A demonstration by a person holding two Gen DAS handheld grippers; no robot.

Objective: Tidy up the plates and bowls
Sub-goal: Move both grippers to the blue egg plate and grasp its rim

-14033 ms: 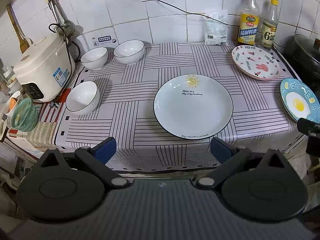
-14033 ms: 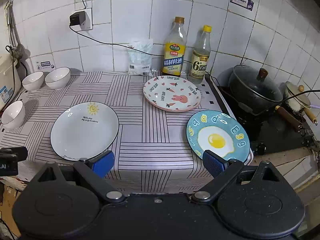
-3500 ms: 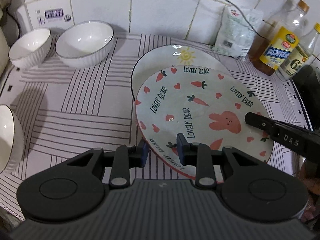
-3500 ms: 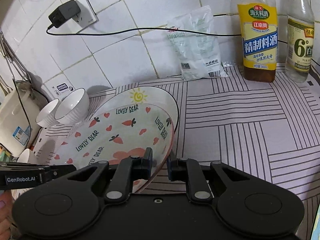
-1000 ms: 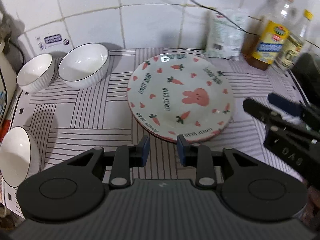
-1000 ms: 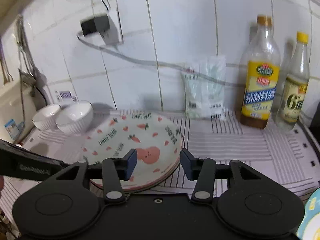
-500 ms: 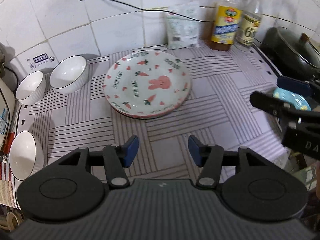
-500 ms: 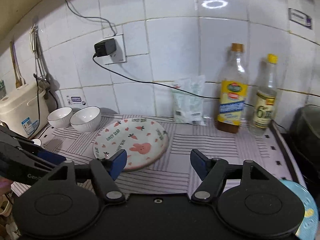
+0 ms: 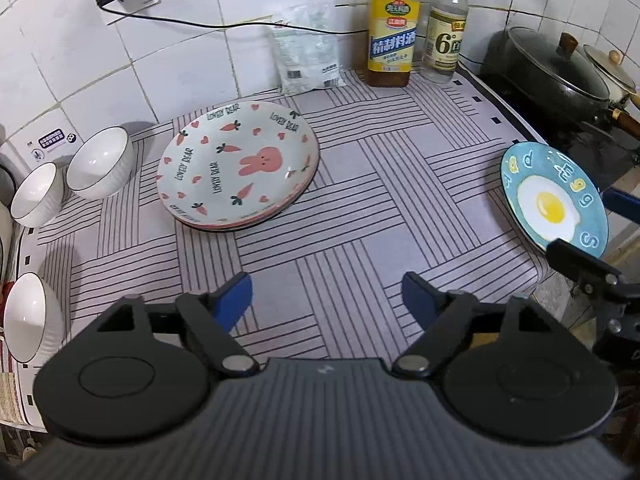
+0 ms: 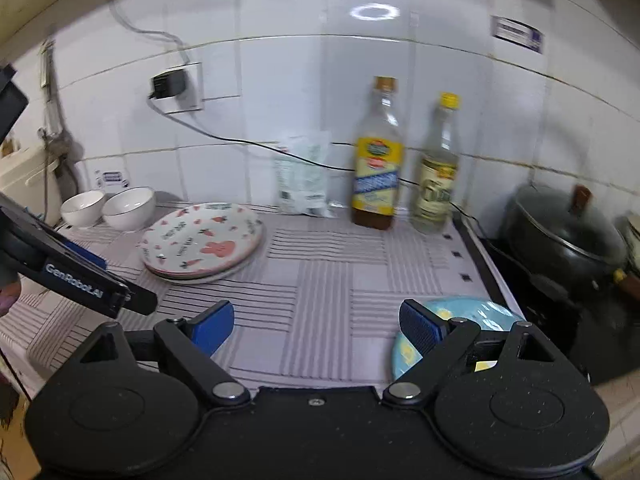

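Above the desk [image 9: 360, 208], left gripper [image 9: 327, 295] and right gripper [image 10: 316, 322] are hovering, fingers apart, gripping nothing; rabbit plate [image 9: 240, 164] is sitting stacked; egg plate [image 9: 554, 200] is lying apart.

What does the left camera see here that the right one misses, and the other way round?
Only the left view shows the third white bowl at the table's near left edge and the whole egg plate.

Only the right view shows the high wall tiles with a small sticker.

Both show the bunny plate stacked on another plate, two white bowls by the wall, two bottles, the black pot, and open, empty tongs.
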